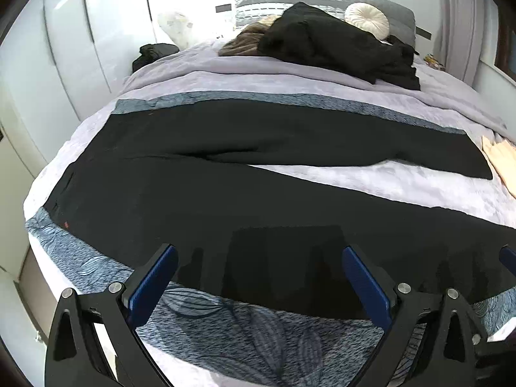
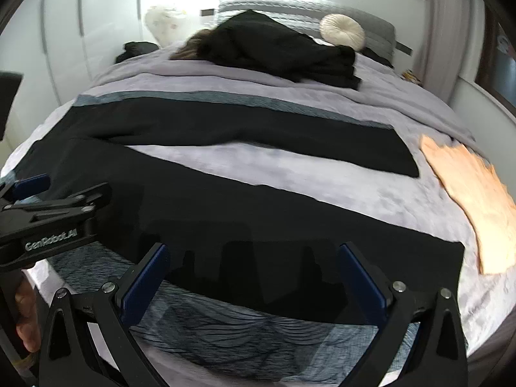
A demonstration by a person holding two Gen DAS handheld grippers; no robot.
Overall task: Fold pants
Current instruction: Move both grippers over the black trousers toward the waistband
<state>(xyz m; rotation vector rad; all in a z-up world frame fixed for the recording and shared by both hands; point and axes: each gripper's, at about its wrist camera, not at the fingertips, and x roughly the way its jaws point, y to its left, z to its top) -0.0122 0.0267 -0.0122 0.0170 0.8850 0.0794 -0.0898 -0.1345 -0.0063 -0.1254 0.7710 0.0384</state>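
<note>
Black pants [image 1: 206, 174] lie spread flat across the bed, waistband at the left, both legs running right in a V with pale bedding between them. In the right wrist view the pants [image 2: 245, 213] end at the near leg's hem, lower right. My left gripper [image 1: 259, 254] hovers open above the near leg's front edge, nothing between its blue pads. My right gripper [image 2: 254, 251] is open too, over the near leg further right. The left gripper [image 2: 48, 213] shows from the side at the right wrist view's left edge.
The bed [image 1: 387, 187] has pale lilac bedding with a blue patterned band [image 1: 225, 322] along the near edge. A peach garment [image 2: 471, 200] lies at the right. A dark pile of clothes [image 1: 338, 45] and a round white cushion [image 1: 367, 19] sit near the headboard. White wardrobes [image 1: 74, 32] stand left.
</note>
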